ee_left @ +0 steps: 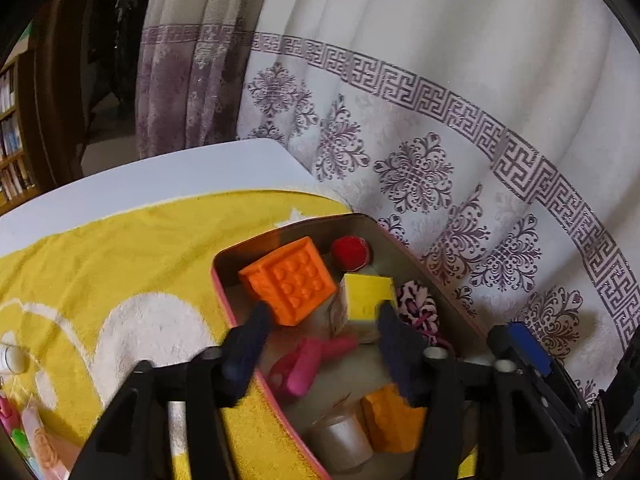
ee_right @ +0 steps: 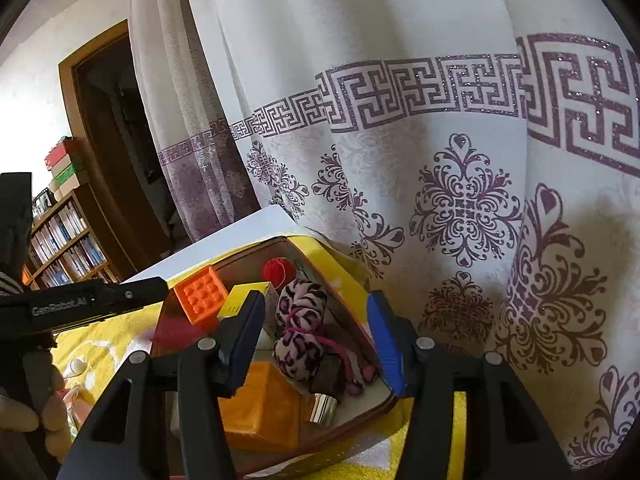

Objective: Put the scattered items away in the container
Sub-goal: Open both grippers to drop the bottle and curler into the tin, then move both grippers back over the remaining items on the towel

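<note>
The left gripper [ee_left: 320,320] hangs over the tin [ee_left: 218,280] with its jaws apart and nothing between the pads; an orange block [ee_left: 290,280] sits just beyond its left finger and a yellow box [ee_left: 366,294] touches or nearly touches its right finger [ee_left: 394,344]. Below them in the tin lie a pink clip [ee_left: 304,364], a second orange piece [ee_left: 390,416], a white cup [ee_left: 344,436] and a red ball [ee_left: 350,252] near the far wall.

The right gripper [ee_right: 316,328] is also over the tin [ee_right: 380,404], jaws parted and empty, with a spotted plush toy [ee_right: 298,328] lying between the fingers but not pressed by either pad. A small metal cylinder [ee_right: 324,406] lies near the tin's near edge. The left gripper's black body [ee_right: 80,304] reaches in from the left, close to the tin's left rim.

The tin is crowded, with little bare floor left. It stands on a yellow towel [ee_left: 100,264] over a white counter [ee_left: 160,176], hard against a patterned curtain [ee_right: 440,160] on its far and right sides. To the left the towel is open, with a few small items [ee_left: 16,360] still lying at its near left edge. A bookshelf [ee_right: 64,240] stands well off to the left.
</note>
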The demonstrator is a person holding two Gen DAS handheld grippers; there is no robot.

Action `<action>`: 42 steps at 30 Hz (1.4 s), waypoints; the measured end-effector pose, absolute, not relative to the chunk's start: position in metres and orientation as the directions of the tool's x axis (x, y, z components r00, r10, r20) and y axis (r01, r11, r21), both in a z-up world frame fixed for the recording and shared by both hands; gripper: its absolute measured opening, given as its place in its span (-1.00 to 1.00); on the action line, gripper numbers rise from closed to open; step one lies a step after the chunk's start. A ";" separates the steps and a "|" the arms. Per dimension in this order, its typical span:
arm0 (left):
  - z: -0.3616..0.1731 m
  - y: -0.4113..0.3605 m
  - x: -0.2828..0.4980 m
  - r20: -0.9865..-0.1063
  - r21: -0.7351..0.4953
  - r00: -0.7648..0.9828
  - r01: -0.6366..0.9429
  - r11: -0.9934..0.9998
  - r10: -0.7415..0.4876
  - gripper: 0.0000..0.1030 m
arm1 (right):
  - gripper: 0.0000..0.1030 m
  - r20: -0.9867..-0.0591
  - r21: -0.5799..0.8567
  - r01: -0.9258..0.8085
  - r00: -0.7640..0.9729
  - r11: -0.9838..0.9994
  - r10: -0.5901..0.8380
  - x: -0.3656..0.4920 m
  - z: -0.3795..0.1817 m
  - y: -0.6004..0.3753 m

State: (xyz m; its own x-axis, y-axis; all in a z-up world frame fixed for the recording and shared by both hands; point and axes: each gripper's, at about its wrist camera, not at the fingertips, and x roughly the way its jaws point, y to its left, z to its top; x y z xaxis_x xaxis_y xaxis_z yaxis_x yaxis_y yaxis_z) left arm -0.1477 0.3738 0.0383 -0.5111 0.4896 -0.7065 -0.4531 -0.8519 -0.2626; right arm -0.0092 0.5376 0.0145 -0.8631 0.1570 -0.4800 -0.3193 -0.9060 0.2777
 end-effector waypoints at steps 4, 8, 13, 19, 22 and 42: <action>0.036 0.362 -0.145 -0.706 -0.244 -0.543 -0.416 -0.876 0.455 0.47 | 0.11 -0.481 0.276 -0.324 -0.862 -0.905 0.162 -0.009 0.014 0.538; 0.038 0.351 -0.143 -0.708 -0.190 -0.584 -0.384 -0.903 0.398 0.47 | 0.12 -0.479 0.270 -0.329 -0.861 -0.905 0.170 -0.009 0.014 0.538; 0.042 0.344 -0.135 -0.700 -0.126 -0.627 -0.363 -0.923 0.342 0.47 | 0.19 -0.476 0.263 -0.333 -0.861 -0.906 0.178 -0.009 0.015 0.537; 0.046 0.333 -0.123 -0.684 -0.020 -0.686 -0.322 -0.947 0.248 0.48 | 0.29 -0.473 0.251 -0.335 -0.861 -0.908 0.187 -0.009 0.015 0.536; 0.046 0.324 -0.119 -0.688 -0.023 -0.685 -0.313 -0.950 0.242 0.48 | 0.31 -0.471 0.243 -0.335 -0.861 -0.910 0.191 -0.009 0.015 0.535; 0.051 0.230 -0.093 -0.674 -0.036 -0.721 -0.187 -0.982 0.162 0.48 | 0.48 -0.416 0.176 -0.385 -0.863 -0.906 0.286 0.000 0.019 0.527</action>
State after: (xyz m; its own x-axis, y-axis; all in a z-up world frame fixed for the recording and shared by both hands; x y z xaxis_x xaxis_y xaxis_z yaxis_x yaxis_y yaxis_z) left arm -0.0934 0.2297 0.0506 -0.7210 0.1620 -0.6737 -0.1872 -0.9817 -0.0358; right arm -0.0002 0.5269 0.0189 -0.8631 0.2858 -0.4163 -0.3849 -0.9061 0.1758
